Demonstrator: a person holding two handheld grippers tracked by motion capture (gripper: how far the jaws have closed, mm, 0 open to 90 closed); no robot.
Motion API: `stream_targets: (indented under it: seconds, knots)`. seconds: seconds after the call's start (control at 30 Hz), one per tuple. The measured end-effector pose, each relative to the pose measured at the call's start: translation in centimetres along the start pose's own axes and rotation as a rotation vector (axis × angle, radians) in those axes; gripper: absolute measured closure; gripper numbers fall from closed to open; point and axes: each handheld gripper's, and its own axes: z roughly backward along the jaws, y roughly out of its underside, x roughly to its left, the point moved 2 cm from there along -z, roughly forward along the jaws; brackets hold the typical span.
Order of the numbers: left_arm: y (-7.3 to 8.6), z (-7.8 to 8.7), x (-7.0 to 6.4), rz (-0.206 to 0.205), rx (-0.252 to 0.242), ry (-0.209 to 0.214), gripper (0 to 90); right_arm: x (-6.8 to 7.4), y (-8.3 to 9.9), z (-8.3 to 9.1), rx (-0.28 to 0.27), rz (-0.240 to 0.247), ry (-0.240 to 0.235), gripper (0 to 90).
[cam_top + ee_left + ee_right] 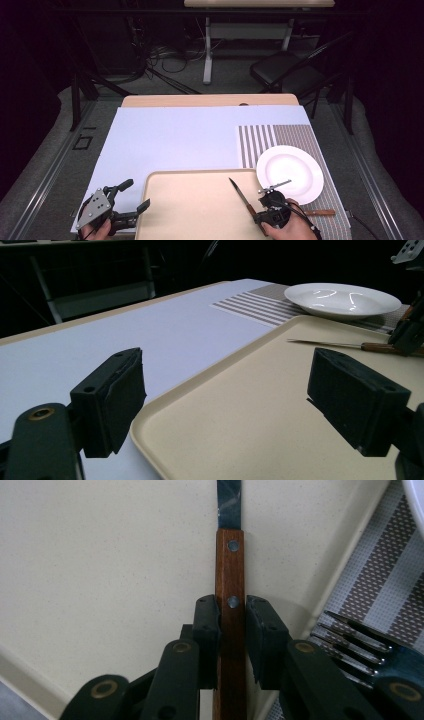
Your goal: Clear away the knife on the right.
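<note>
Wooden knife handle (pixel 230 610) clamped between right tool (pixel 231 625) jaws

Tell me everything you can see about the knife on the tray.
The knife has a dark, narrow metal blade and a reddish-brown wooden handle with two pale rivets. It lies flat on the beige tray near its right edge, blade pointing away from the person. The right gripper has its fingers closed on the handle.
</note>
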Motion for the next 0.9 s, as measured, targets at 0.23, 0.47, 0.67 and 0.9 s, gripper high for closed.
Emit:
stream_targets:
  seconds: [0.23, 0.47, 0.67, 0.9]
  knots:
    - [0.0, 0.0, 0.0, 0.000, 0.000, 0.002, 15.8, 0.0, -0.1, 0.1, -0.029, 0.025, 0.000, 72.2]
    - [0.0, 0.0, 0.0, -0.001, 0.001, 0.000, 15.7, 0.4, -0.4, 0.6, -0.141, 0.096, -0.025, 68.2]
    - [0.0, 0.0, 0.0, -0.001, 0.001, 0.000, 15.8, 0.9, -0.8, -0.3, -0.217, 0.116, -0.068, 77.3]
    - [0.0, 0.0, 0.0, -0.002, 0.002, 0.001, 15.7, 1.3, -1.3, -1.0, -0.110, 0.150, -0.060, 90.0]
